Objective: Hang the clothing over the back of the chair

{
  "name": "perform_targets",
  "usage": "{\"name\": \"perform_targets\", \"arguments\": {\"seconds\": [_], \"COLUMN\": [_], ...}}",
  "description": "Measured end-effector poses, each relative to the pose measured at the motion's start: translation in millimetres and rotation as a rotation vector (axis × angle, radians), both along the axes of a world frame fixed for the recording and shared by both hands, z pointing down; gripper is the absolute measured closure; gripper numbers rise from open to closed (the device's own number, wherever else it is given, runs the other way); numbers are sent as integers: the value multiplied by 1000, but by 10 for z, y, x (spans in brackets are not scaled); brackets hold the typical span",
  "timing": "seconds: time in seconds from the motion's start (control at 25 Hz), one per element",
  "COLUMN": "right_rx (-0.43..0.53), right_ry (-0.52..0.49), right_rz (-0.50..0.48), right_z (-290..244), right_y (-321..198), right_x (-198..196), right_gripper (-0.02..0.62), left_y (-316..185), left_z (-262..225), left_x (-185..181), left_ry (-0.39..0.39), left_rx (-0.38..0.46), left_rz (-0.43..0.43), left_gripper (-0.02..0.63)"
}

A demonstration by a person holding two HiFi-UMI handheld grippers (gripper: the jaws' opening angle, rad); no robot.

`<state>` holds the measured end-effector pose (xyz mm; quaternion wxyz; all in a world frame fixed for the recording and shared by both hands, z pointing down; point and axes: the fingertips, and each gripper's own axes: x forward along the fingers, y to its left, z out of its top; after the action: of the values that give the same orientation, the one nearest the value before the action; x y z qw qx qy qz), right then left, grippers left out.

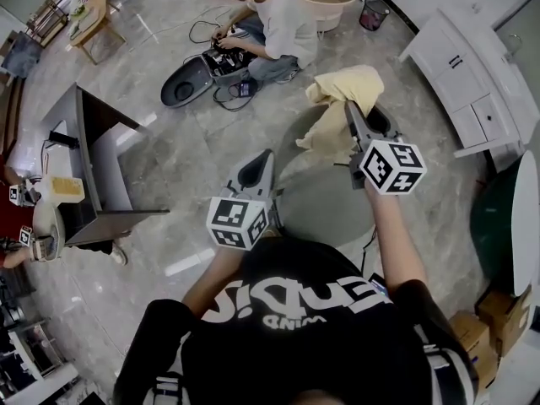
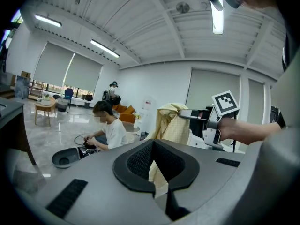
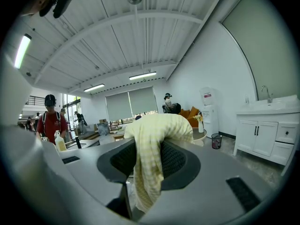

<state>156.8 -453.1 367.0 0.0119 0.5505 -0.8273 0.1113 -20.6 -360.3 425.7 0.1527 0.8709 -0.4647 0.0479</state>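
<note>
A pale yellow checked garment hangs bunched from my right gripper, held level in front of me. In the right gripper view the cloth drapes over and between the jaws, which are shut on it. My left gripper is lower and to the left, apart from the cloth. Its jaws stand open with nothing between them; through their gap I see the garment and the right gripper beyond. A rounded grey shape, perhaps the chair, lies below both grippers.
A person sits on the floor by an open dark case and cables. A dark desk stands at the left, white cabinets at the right, a waste basket at the back and cardboard boxes at the lower right.
</note>
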Motion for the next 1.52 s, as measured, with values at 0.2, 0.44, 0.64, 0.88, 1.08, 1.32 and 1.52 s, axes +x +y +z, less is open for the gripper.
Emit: {"name": "perform_targets", "arguments": {"seconds": [0.2,0.44,0.64,0.88,1.08,1.32,1.52], "right_rx": [-24,-72,-117,-169,-206,-289,-356], "right_ry": [13,26,56,69,89,99,119], "right_rz": [-4,-8,-23,-18,-26,-13,-9], "right_z": [164,476,779,1144,1439,1863,2187], "right_y": [-144,-298,-469,-621,-752,-854,-895], "right_x": [-36,-19,-47,10,38,65,102], "right_gripper": [468,468,468,468,468,468,468], "left_y": [-50,-102,-159,-199,-225,-236,-232], "left_z": [15,60,117,189,224,256,264], "left_x": [-46,-106,-128,-86,-84,-157,-198], "left_ry": [-6,-21,-30,-42,-58,-72,-80], "left_rx": [-6,-25,-43,-62,-73,-85,-93], "left_rz": [-13,-37,-48,-56,-64,-91,-108], "left_gripper": [591,591,591,591,591,591,591]}}
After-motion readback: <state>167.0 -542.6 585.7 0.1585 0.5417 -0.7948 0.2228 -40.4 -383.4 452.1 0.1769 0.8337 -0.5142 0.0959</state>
